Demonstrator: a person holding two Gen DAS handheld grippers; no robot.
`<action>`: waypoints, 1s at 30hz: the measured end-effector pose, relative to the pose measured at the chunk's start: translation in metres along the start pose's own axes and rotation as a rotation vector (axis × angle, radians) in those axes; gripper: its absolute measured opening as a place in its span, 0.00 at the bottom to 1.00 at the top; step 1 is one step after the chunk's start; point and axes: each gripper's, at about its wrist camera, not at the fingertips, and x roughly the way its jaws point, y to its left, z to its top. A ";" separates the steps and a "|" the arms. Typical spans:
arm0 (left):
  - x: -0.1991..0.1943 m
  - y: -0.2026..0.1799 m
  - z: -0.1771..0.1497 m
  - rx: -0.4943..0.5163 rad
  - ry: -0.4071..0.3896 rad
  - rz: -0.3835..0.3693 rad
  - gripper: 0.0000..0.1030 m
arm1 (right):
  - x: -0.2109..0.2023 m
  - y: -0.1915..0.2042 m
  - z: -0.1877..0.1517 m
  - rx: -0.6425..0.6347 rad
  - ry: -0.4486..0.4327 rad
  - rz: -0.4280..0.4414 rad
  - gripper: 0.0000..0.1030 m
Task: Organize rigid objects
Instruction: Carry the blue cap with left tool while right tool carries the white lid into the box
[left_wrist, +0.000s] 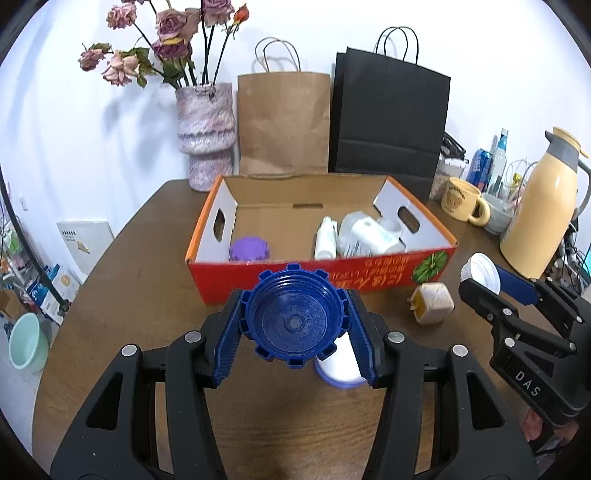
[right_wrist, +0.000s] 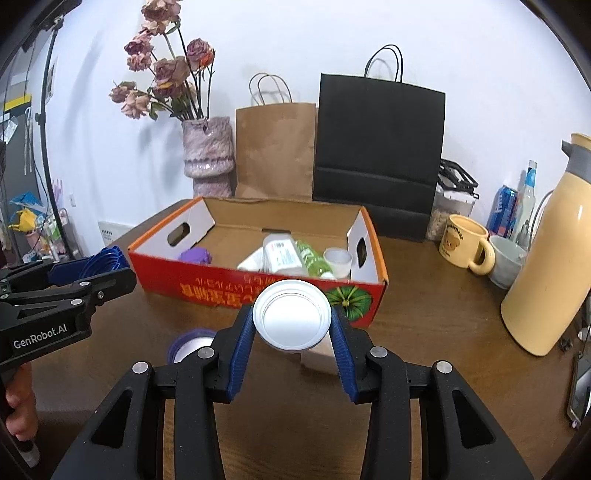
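The left gripper (left_wrist: 295, 321) is clamped on a blue cap (left_wrist: 293, 319), its ribbed blue pads pressing the cap's notched rim from both sides, the cap's hollow threaded inside turned toward the camera. Just below and to the right of that cap, partly hidden behind the right pad, a purple-rimmed lid (left_wrist: 338, 369) lies on the tabletop (left_wrist: 147, 295). Beyond the left gripper, close ahead, stands the red box (left_wrist: 321, 273), open at the top. Inside it, to the left, sits a purple cap (left_wrist: 249, 249); to the right lie white bottles (left_wrist: 354, 236) on their sides, crowded together. To the right of the left gripper, near the box's front corner, a beige cube (left_wrist: 432, 302) rests on the tabletop.

The right gripper (right_wrist: 291, 319) is clamped on a white cap (right_wrist: 291, 319), its pads tight on either side, the open inside facing the camera. In the left wrist view this gripper appears at the far right, holding the white cap edge-on, well apart from the blue cap. Straight ahead of the right gripper is the same box, with a green bottle (right_wrist: 314, 258) and a small white cup (right_wrist: 338, 260) visible near its right end. A hand (right_wrist: 18, 406) holds the left gripper's handle at the left edge.

Behind the box stand a vase (left_wrist: 205, 136), a brown bag (left_wrist: 284, 122) and a black bag (left_wrist: 388, 118). Far right of both grippers are a yellow mug (right_wrist: 463, 245) and a cream flask (right_wrist: 550, 266).
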 end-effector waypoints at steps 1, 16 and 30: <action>0.001 -0.001 0.003 -0.001 -0.005 -0.003 0.48 | 0.000 0.000 0.002 0.002 -0.006 -0.001 0.43; 0.022 -0.001 0.042 -0.056 -0.061 0.021 0.48 | 0.029 -0.013 0.042 0.038 -0.045 0.002 0.43; 0.065 0.005 0.067 -0.088 -0.053 0.052 0.48 | 0.075 -0.031 0.068 0.067 -0.031 0.008 0.43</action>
